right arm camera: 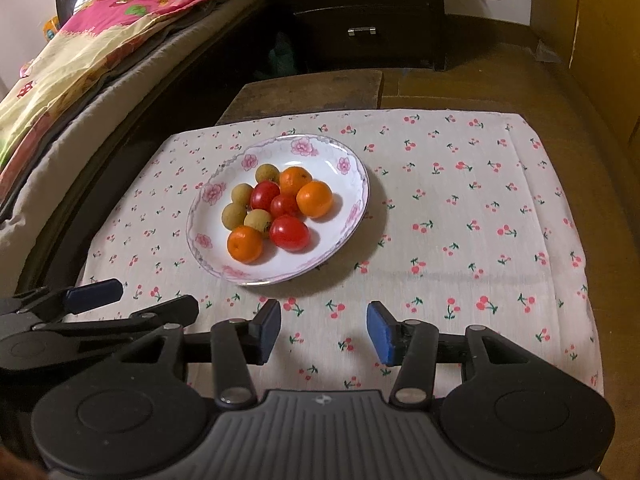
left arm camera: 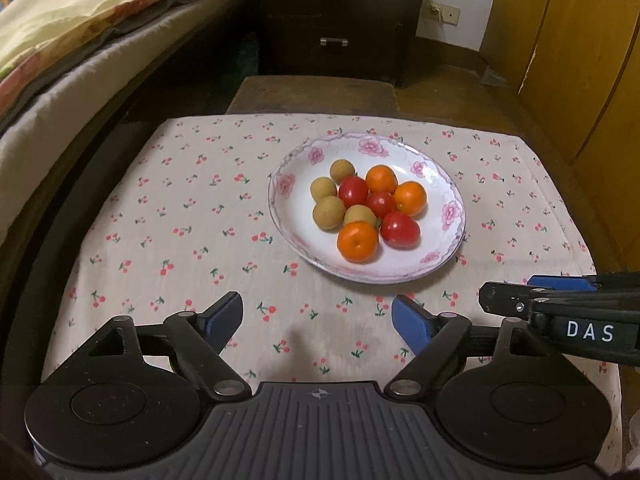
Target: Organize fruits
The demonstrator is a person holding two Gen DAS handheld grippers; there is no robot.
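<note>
Glossy white plate [left arm camera: 452, 216] with pink flowers on the rim sits on the table's cherry-print cloth [left arm camera: 180, 216]. Piled touching in the middle of it: smooth round oranges [left arm camera: 357, 241], shiny red tomatoes [left arm camera: 400, 229] and dull, tan-green little round fruits [left arm camera: 329, 212]. Left claw [left arm camera: 318, 318] and right claw [right arm camera: 323, 332] both hover low over the cloth just short of the plate, blue pads spread wide, gripping nothing.

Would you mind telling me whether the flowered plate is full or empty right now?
Partly full: the plate holds three oranges, three tomatoes and four brownish-green fruits clustered at its centre.
</note>
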